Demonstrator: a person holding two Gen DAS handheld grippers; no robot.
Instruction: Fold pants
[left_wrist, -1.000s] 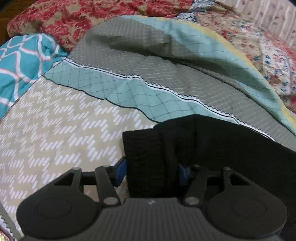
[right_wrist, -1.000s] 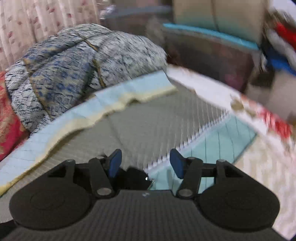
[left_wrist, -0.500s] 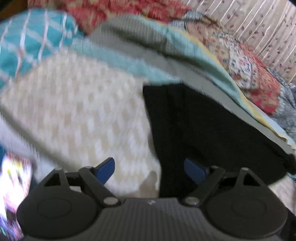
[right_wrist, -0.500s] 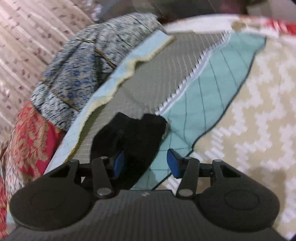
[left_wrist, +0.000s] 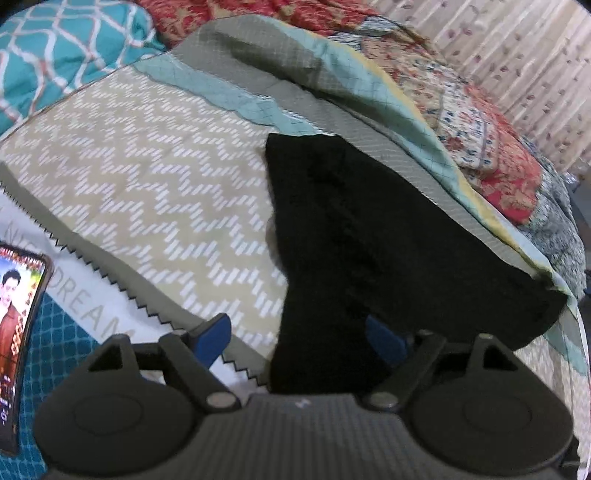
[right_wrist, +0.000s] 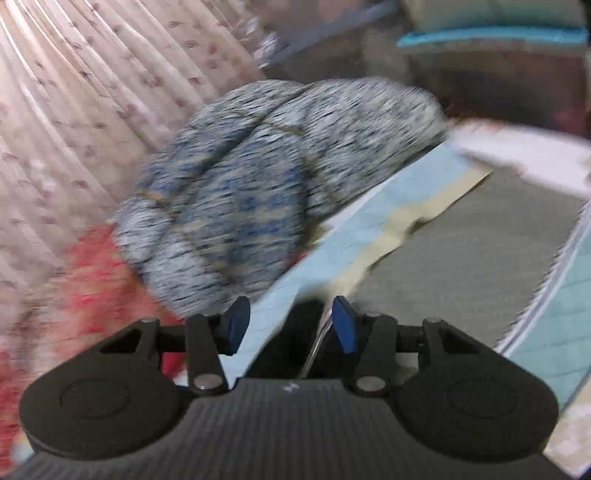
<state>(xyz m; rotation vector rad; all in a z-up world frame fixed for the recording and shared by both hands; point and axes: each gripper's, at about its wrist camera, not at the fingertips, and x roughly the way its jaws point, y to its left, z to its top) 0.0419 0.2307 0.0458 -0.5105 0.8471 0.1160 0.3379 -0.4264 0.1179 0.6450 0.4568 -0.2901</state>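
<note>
The black pants (left_wrist: 369, 236) lie folded in a long strip on the patterned bedspread (left_wrist: 147, 177), running from the middle of the left wrist view to its right edge. My left gripper (left_wrist: 299, 336) hovers at their near end, jaws wide and closing slightly. The pads do not press on the cloth, though the right pad is over it. In the blurred right wrist view, my right gripper (right_wrist: 290, 326) points toward a blue-grey quilt (right_wrist: 258, 192). Its jaws are opening. A dark patch of the pants (right_wrist: 301, 332) shows between them, apart from the pads.
A phone (left_wrist: 22, 332) with a lit screen lies at the bed's near left. A teal pillow (left_wrist: 55, 48) sits at the far left, and red floral quilts (left_wrist: 480, 147) are piled along the back. A curtain (right_wrist: 74, 110) hangs behind the bed.
My left gripper let go of the pants' folded edge, spread its jaws and drew back. The right gripper swung away and up, so the pants sank to the bottom of its view.
</note>
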